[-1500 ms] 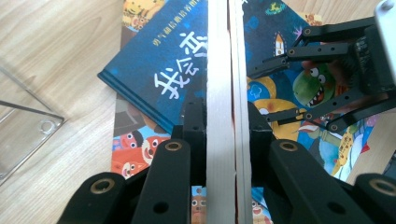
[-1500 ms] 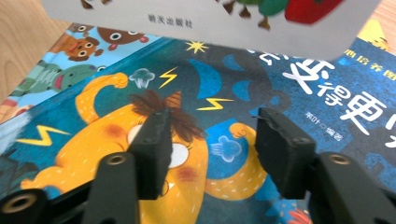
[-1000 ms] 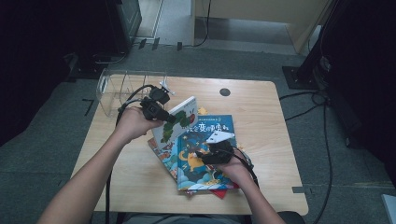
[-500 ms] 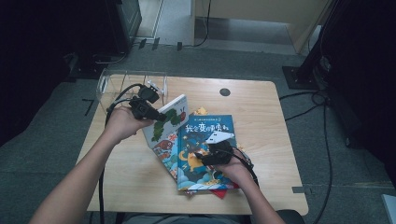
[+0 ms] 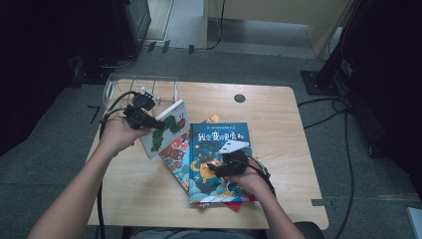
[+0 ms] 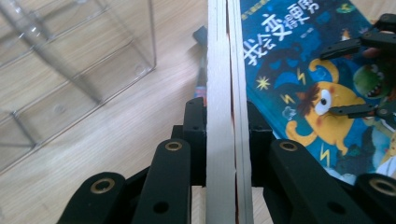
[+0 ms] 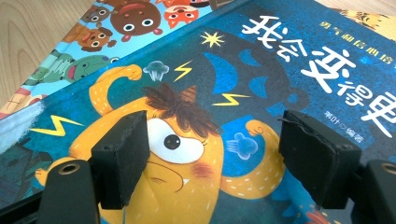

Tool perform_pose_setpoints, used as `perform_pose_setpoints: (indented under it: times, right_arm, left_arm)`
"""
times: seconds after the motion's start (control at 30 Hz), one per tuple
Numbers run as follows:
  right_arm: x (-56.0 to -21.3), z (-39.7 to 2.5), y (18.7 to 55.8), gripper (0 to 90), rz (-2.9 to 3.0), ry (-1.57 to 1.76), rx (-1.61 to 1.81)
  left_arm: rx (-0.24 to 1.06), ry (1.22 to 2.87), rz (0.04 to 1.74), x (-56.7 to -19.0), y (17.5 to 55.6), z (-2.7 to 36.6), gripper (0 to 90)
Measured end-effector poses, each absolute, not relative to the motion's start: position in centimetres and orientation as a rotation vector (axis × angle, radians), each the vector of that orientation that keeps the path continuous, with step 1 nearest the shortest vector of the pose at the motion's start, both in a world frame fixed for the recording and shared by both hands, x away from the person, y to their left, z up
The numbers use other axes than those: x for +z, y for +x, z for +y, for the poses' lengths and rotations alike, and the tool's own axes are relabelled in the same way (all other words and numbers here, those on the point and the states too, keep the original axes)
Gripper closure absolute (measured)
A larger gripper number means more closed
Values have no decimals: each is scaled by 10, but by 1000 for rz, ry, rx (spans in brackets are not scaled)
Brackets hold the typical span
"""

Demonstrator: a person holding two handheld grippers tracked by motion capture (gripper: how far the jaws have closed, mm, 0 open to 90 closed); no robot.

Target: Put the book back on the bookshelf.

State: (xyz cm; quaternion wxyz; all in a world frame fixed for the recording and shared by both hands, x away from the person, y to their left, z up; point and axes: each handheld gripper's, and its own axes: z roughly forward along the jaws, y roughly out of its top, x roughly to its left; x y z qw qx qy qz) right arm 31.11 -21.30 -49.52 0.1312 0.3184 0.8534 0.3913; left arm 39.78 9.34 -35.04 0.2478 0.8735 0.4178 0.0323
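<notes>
My left gripper (image 5: 154, 123) is shut on the edge of a white picture book (image 5: 168, 128) with a green caterpillar on its cover, holding it tilted up off the table at the left. In the left gripper view the jaws (image 6: 227, 114) clamp the white book (image 6: 220, 70) edge-on. A blue picture book (image 5: 219, 154) with a yellow monster lies on top of a stack at the table's middle. My right gripper (image 5: 215, 167) rests open over the blue book (image 7: 280, 60), its pads (image 7: 121, 156) either side of the monster's face.
A clear plastic rack (image 5: 142, 88) with dividers stands at the table's back left, just beyond the lifted book; it is also close in the left gripper view (image 6: 70, 60). Other colourful books (image 5: 175, 154) lie under the blue one. Bare wood (image 5: 283, 124) spreads to the right.
My left gripper has carried the white book left and up off the stack, toward the clear rack. The right gripper has stayed on the blue book.
</notes>
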Motion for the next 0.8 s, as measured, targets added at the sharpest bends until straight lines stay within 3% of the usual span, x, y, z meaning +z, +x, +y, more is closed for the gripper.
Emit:
perform_pose_setpoints:
  times: [0.47,0.8]
  right_arm:
    - [-495,-211,315,220,2492,911,1137]
    - [-495,-210,317,216,2490,914,1131]
  left_arm:
    - [103,2282,1353,-357,400,122,777]
    - [135,2243,1468,-364,409,117,777]
